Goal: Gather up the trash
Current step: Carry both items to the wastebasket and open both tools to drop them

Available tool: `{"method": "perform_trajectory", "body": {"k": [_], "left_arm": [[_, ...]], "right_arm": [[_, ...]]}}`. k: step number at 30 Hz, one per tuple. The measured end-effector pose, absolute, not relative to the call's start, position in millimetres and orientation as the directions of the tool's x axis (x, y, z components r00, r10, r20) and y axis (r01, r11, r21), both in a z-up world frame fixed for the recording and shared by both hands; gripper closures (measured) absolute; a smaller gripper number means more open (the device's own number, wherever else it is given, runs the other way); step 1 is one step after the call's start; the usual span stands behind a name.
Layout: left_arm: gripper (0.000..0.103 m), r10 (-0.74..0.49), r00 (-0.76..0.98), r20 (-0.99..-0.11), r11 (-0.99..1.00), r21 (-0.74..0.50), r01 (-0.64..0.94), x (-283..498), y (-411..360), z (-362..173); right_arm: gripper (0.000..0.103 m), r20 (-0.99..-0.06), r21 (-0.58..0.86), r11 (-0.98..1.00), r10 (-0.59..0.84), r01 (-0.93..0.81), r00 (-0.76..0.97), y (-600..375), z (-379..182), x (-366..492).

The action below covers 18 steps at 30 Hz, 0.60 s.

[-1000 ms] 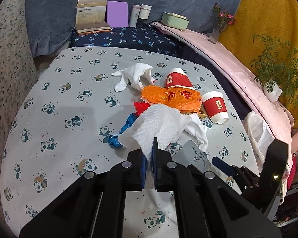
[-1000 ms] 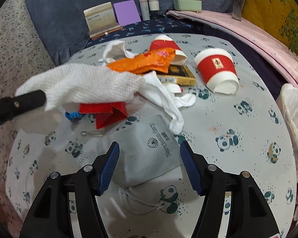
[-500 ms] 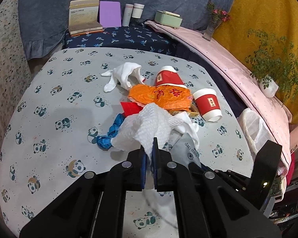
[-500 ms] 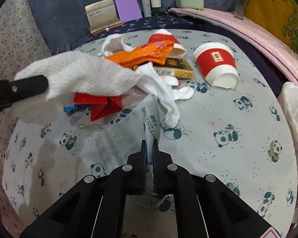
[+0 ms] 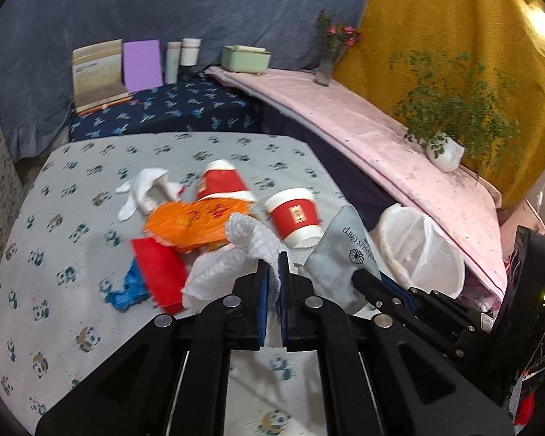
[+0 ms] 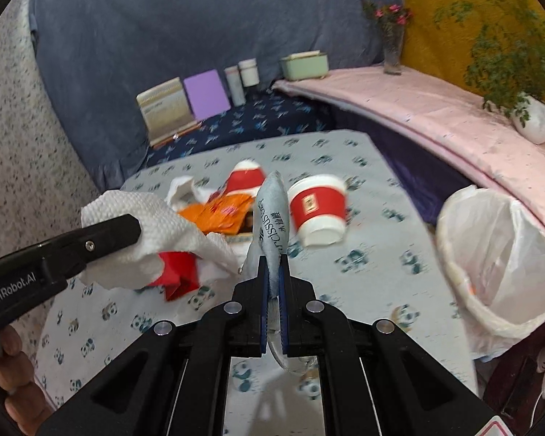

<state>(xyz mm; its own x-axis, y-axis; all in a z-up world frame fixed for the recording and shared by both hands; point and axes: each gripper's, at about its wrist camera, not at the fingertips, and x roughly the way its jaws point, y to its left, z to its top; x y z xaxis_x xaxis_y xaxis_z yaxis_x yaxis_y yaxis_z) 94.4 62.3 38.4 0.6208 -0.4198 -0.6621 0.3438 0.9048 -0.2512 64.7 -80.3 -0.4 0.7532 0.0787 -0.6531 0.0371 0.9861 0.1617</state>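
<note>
Crumpled paper towel (image 5: 232, 258) and flat grey pouch (image 6: 270, 218) hang pinched.

Tablecloth (image 5: 72, 196): pale grey, panda print. Paper towel (image 6: 170, 225): white, embossed dimples. Pouch (image 6: 272, 218): grey, dark lettering. Paper cup (image 6: 318, 210): red sleeve, white rim and base, small gold label. Second cup (image 5: 219, 183): red and white. Wrapper (image 5: 192, 223): orange, red print. Folded paper (image 5: 160, 269): red. Crumpled scrap (image 5: 127, 289): blue. Bin liner (image 6: 497, 254): translucent white. Backdrop (image 6: 200, 18): slate blue; curtain (image 5: 454, 18): mustard yellow. Shelf cloth (image 6: 436, 116): pink. Grippers' pads (image 6: 263, 312): blue on black.
</note>
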Motion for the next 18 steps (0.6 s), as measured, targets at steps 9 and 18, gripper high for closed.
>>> {"method": "perform_trajectory", "body": {"k": [9, 18], "left_arm": [[0.098, -0.535, 0.574, -0.620, 0.831, -0.265, 0.489, 97.7, -24.3, 60.7], [0.098, -0.626, 0.483, -0.613, 0.744, -0.283, 0.605, 103.1, -105.6, 62.2]], "right_arm": [[0.098, -0.593, 0.170, 0.964, -0.065, 0.204, 0.803, -166.2, 26.9, 41.2], [0.098, -0.589, 0.166, 0.908, -0.222, 0.384, 0.778, -250.0, 23.1, 18.5]]}}
